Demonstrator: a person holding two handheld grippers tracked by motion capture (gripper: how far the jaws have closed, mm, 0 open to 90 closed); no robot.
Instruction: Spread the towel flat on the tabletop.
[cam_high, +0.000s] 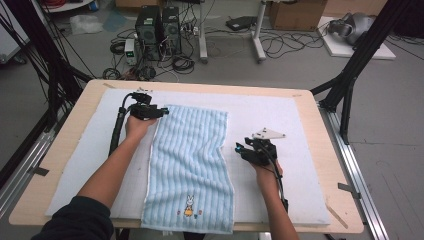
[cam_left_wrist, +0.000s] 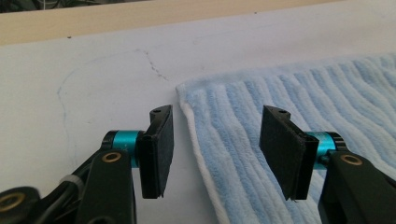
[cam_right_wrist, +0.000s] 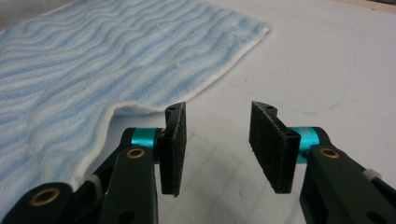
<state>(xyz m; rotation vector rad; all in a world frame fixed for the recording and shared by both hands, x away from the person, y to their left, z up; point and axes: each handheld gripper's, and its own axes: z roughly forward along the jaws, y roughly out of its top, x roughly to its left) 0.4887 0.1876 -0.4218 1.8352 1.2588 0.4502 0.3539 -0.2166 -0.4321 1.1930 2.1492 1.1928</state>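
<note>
Towel (cam_high: 190, 165), ribbed pale-blue terry with white hem and small embroidered rabbit, flat lengthwise on white foam mat (cam_high: 285, 120) over wooden table (cam_high: 330, 165), near edge overhanging; left gripper (cam_high: 162, 112) at its far-left corner, right gripper (cam_high: 239, 150) beside its right hem, both jaws apart, empty.

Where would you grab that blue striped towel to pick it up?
Grip the towel at its far left corner, coming in low from the left edge. It lies flat on the white mat, and the left gripper already straddles that white-hemmed edge with its jaws open.
</note>
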